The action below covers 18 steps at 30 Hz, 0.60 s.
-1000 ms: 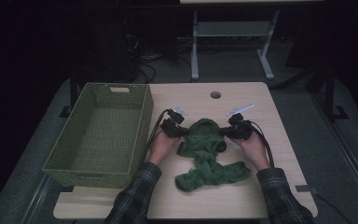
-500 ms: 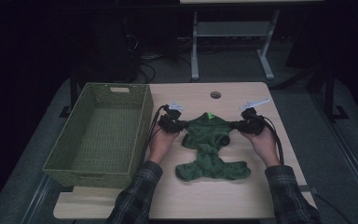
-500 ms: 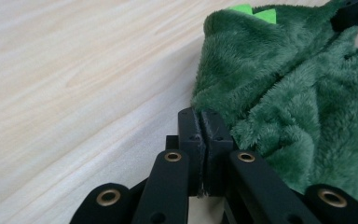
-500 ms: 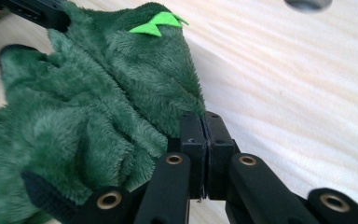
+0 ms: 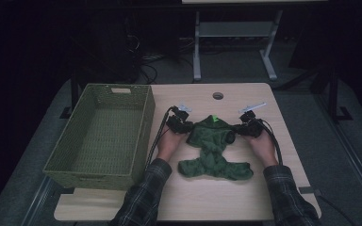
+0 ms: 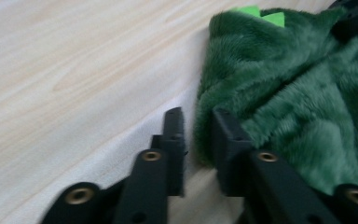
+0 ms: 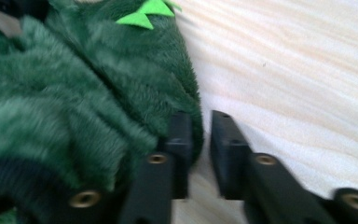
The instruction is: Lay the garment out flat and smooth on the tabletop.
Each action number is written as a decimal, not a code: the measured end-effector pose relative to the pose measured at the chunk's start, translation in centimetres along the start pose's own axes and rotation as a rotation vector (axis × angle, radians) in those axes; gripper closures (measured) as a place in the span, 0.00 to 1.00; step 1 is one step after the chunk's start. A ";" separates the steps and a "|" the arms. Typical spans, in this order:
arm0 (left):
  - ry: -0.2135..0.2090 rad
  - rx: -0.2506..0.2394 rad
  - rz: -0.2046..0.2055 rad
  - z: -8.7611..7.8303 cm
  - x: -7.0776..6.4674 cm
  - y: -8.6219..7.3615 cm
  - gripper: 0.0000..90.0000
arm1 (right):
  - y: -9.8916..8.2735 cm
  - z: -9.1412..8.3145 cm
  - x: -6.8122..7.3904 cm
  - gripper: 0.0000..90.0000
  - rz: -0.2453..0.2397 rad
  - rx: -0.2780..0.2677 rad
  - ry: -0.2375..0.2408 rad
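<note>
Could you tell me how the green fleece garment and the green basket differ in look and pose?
The garment is dark green, soft fleece lying flat and spread; the basket is paler olive, stiff and woven, standing upright with walls. The garment lies between the two grippers; the basket stands apart at the left. Both rest on the table.

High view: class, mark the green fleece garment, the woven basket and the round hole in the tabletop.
green fleece garment (image 5: 212, 141): high view, on its upper body.
woven basket (image 5: 147, 109): high view, on its right-hand rim.
round hole (image 5: 218, 96): high view, at its centre, near the table's far edge.
</note>
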<state>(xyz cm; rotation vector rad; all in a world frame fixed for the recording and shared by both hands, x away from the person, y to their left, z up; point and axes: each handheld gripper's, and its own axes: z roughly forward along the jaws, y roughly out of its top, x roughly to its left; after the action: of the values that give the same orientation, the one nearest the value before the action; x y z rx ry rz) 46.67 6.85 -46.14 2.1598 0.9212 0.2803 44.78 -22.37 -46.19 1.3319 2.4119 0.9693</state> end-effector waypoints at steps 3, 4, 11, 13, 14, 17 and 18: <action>0.003 -0.003 0.007 -1.0 0.0 0.5 0.75 | 0.3 -0.9 0.1 0.75 0.006 -0.031 0.016; 0.000 -0.008 0.008 -1.4 -0.1 0.7 0.74 | 0.5 -1.3 0.2 0.72 0.005 -0.043 0.015; -0.007 -0.004 0.022 -3.4 -0.2 1.0 0.65 | 1.4 -3.6 1.0 0.65 -0.002 -0.110 0.024; -0.013 0.004 0.031 -3.9 -0.6 1.1 0.61 | 1.4 -3.9 1.2 0.63 0.011 -0.102 0.040; -0.011 0.000 0.034 -4.1 -0.8 1.1 0.60 | 1.3 -4.0 1.3 0.63 0.006 -0.101 0.042; -0.021 0.003 0.045 -4.8 -1.6 1.0 0.56 | 1.3 -4.6 1.5 0.63 0.002 -0.098 0.054; -0.024 0.007 0.045 -5.0 -1.9 0.9 0.55 | 1.3 -4.8 1.6 0.62 0.012 -0.101 0.060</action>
<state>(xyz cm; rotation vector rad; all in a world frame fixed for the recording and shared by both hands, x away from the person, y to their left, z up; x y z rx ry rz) 43.48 7.93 -41.92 2.1878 0.8622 0.2729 42.44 -22.72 -41.54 1.3023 2.3660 1.1334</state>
